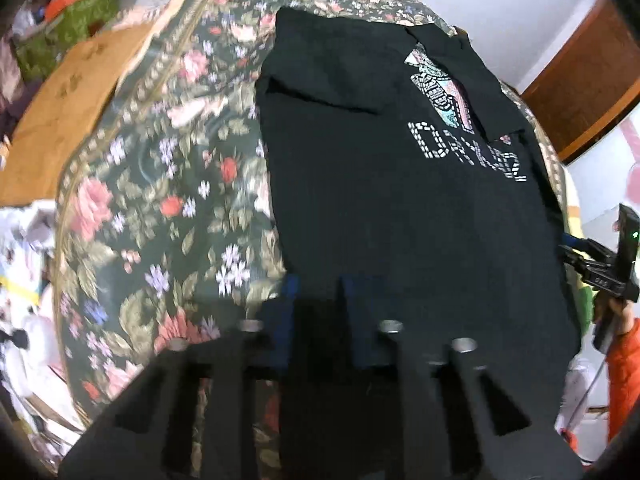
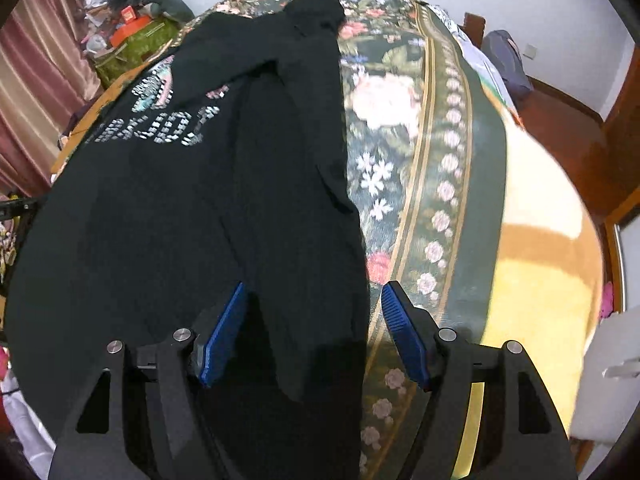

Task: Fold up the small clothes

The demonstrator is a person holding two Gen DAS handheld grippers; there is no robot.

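Both claws are positioned at the near hem of the black T-shirt (image 1: 384, 208): the left claw (image 1: 320, 300) appears clamped on it, the right claw (image 2: 312, 320) is spread around its right edge. Its long axis is laid away across the floral bed (image 1: 160, 184).

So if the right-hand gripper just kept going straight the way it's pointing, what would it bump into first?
Most likely the black T-shirt. The right gripper is open, and the shirt's folded-in right edge lies directly ahead between its fingers, on the floral bedspread. How high it hovers above the cloth is hard to judge.
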